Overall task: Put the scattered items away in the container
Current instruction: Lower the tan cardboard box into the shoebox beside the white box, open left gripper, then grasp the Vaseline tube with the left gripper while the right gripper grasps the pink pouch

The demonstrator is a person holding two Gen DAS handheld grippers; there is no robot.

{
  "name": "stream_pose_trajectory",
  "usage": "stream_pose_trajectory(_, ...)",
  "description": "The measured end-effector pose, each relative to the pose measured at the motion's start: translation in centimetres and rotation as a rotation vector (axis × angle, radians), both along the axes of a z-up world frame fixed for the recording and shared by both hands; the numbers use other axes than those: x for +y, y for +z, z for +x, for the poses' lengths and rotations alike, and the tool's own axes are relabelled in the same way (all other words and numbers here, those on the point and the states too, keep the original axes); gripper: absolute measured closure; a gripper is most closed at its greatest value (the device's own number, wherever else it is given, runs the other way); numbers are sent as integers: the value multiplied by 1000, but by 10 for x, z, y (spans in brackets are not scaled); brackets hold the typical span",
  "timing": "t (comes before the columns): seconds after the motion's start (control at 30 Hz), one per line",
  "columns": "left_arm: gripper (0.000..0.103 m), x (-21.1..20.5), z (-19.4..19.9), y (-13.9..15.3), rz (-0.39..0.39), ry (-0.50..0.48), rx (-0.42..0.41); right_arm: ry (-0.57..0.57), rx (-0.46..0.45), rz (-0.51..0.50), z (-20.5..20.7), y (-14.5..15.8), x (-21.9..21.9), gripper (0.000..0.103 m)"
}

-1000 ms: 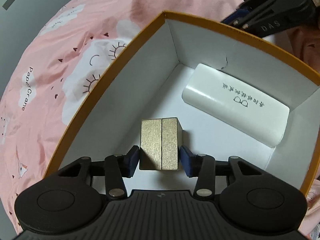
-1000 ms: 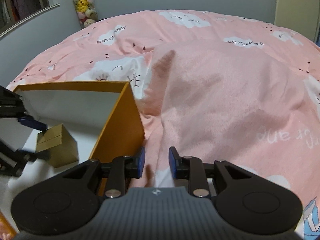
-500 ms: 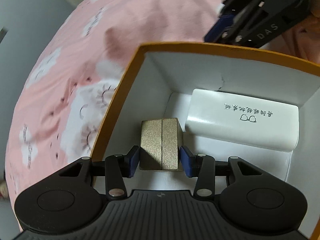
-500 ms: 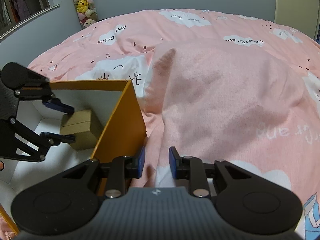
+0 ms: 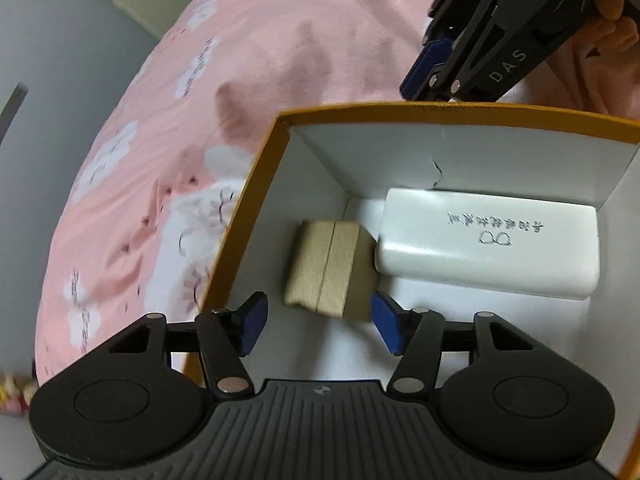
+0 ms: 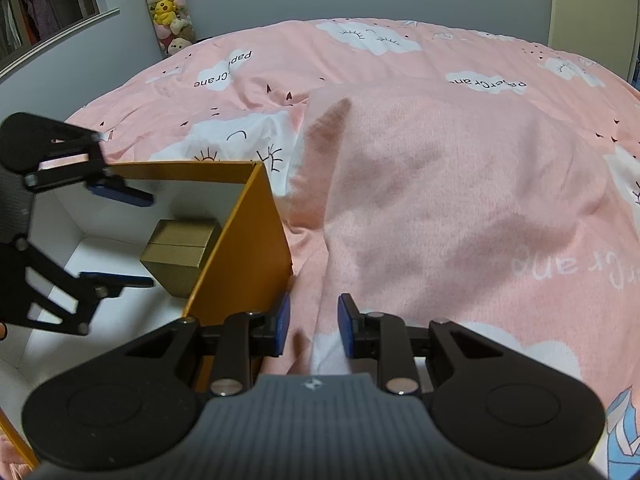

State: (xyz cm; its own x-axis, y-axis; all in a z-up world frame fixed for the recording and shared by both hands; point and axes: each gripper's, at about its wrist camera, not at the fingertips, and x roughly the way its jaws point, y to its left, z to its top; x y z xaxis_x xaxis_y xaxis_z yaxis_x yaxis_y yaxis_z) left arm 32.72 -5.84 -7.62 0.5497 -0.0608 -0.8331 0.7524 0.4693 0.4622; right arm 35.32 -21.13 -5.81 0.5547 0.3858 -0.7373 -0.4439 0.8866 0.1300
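An orange box with a white inside stands on the bed. In it lie a small gold box near the left wall and a white glasses case along the far wall. My left gripper is open, its jaws spread wide just behind the gold box, not touching it. The gold box and orange box also show in the right wrist view, with the left gripper there. My right gripper is open a small gap and empty, over the bedding outside the box's corner.
A pink bedspread with white clouds covers the bed, with a fuzzy pink blanket on it. A hanging column of plush toys is by the far wall. A door is at the far right.
My left gripper has opened and let go of the gold box, which now rests on the box floor. The left gripper has drawn back a little. The right gripper has stayed put.
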Motion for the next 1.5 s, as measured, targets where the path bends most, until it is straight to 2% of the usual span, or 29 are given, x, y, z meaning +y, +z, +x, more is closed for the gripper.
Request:
stream_pose_trajectory(0.03,37,3,0,0,-16,27,17,6,-1,-6,-1,0,0,74)
stream_pose_trajectory(0.1,50,6,1,-2,-50,77,47,22,-3,-29,-3,1,2,74)
stream_pose_trajectory(0.13,60,7,3,-3,-63,94,57,31,-3,-40,-3,1,2,75)
stream_pose_trajectory(0.23,64,9,9,-6,-101,134,55,60,3,-71,-5,0,3,75)
stream_pose_trajectory(0.33,69,6,15,-9,-126,124,74,79,12,-84,-5,-1,3,75)
stream_pose_trajectory(0.77,73,-17,24,-13,-181,68,87,78,25,-118,-3,-6,7,75)
stream_pose_trajectory(0.97,73,-15,26,-14,-177,94,97,74,27,-122,-3,-6,7,75)
stream_pose_trajectory(1.07,73,-11,21,-9,-161,119,76,72,24,-123,-4,-5,6,75)
stream_pose_trajectory(1.3,73,9,-13,29,-199,212,36,28,19,-94,-8,3,1,69)
stream_pose_trajectory(1.4,72,19,-34,54,-226,251,7,0,-38,-112,-18,18,3,61)
stream_pose_trajectory(1.5,72,29,-56,80,-267,300,-30,-3,-112,-133,-34,40,9,61)
